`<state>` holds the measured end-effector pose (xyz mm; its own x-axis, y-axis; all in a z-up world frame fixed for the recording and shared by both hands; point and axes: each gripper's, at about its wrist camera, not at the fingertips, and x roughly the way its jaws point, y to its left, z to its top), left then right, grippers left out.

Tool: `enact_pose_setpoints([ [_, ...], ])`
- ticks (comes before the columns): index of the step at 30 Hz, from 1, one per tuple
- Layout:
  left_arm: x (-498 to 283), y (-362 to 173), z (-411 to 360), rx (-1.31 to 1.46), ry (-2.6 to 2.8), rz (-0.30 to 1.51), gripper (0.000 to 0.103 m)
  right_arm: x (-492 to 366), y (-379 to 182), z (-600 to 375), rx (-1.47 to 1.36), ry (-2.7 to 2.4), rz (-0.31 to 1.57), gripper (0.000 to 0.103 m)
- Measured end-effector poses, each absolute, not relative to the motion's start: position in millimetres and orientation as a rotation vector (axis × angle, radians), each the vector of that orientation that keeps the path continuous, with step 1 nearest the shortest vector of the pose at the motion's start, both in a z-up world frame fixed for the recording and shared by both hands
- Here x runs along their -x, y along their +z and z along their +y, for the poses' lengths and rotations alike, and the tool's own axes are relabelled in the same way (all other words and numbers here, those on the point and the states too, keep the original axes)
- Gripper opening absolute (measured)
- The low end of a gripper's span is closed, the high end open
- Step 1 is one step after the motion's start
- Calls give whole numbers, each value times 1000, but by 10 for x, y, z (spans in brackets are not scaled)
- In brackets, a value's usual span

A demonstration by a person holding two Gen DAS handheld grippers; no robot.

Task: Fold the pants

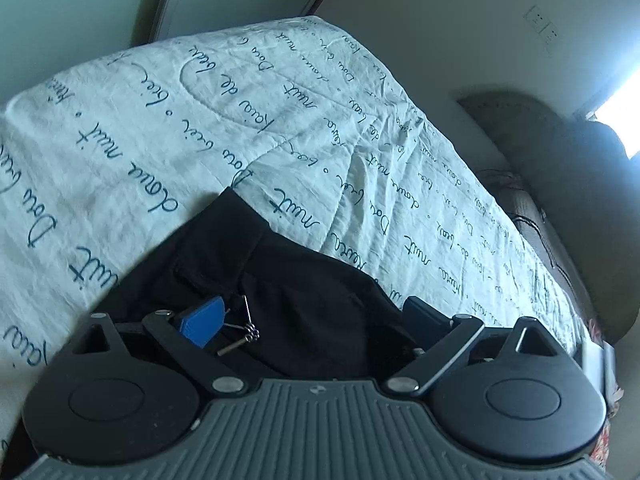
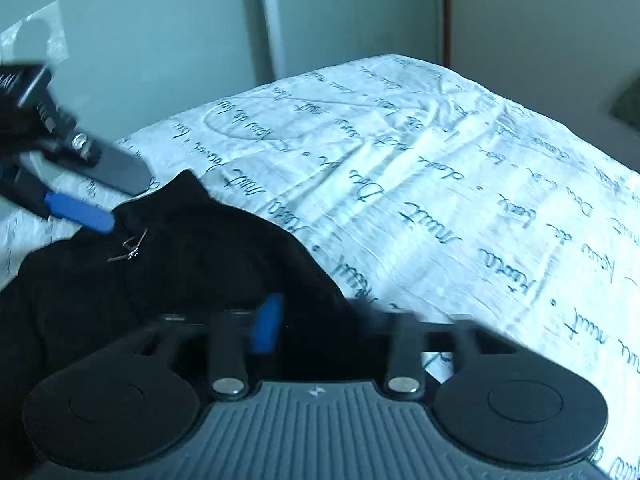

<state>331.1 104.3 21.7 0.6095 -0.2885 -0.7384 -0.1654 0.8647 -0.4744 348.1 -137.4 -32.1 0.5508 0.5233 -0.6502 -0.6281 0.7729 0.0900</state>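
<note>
Black pants [image 1: 288,280] lie bunched on a bed with a white quilt printed in dark script [image 1: 240,120]. In the left wrist view my left gripper [image 1: 308,320] has its blue-padded fingers [image 1: 200,320] spread wide, with pants fabric lying between them. A small metal spring piece [image 1: 244,330] shows by the left finger. In the right wrist view the pants [image 2: 180,260] fill the lower left. My right gripper [image 2: 324,328] is blurred, its blue finger [image 2: 266,328] set against the cloth, fingers apart. The left gripper [image 2: 100,200] shows at left, touching the pants' top edge.
The quilt [image 2: 440,200] stretches away to the right and far side. A wall and a door frame [image 2: 272,20] stand behind the bed. A dark headboard or cushion [image 1: 560,168] and a bright window [image 1: 620,104] are at the right.
</note>
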Motion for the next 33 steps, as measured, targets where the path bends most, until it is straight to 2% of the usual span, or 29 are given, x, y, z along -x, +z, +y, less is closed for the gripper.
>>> enact_pose_setpoints([
  [2,-3322,198,1072,558,-93,930,96,-3160,-243,-1295,257,668,621,7],
  [6,-3362,140,1118,647,-150,954,96,-2204,-121,-925,593,661,393,6],
  [9,-3320,124,1112,659,-163,936,90,-1673,-147,-746,792,635,262,6],
  [11,-3274,120,1092,646,-144,929,72,-1458,-180,-673,871,621,203,6],
  [12,-3255,114,1089,647,-135,931,66,-1396,-200,-663,884,617,184,6],
  [14,-3206,84,1091,652,-123,938,38,-1320,-206,-685,895,610,170,6],
  [16,-3139,50,1102,654,-119,945,20,-1351,-224,-691,869,607,190,6],
  [20,-2944,37,1129,655,-106,907,16,-1484,-230,-685,800,539,180,8],
  [23,-2766,87,1130,650,-108,869,15,-1606,-258,-747,795,490,241,31],
  [24,-2700,119,1134,646,-114,851,15,-1654,-299,-778,801,478,255,34],
  [29,-2392,266,1162,607,-154,797,15,-1813,-405,-1144,846,386,366,31],
  [30,-2331,277,1170,600,-162,795,15,-1829,-397,-1241,844,362,388,22],
  [33,-2123,285,1204,578,-186,795,15,-1750,-365,-1452,870,317,418,7],
])
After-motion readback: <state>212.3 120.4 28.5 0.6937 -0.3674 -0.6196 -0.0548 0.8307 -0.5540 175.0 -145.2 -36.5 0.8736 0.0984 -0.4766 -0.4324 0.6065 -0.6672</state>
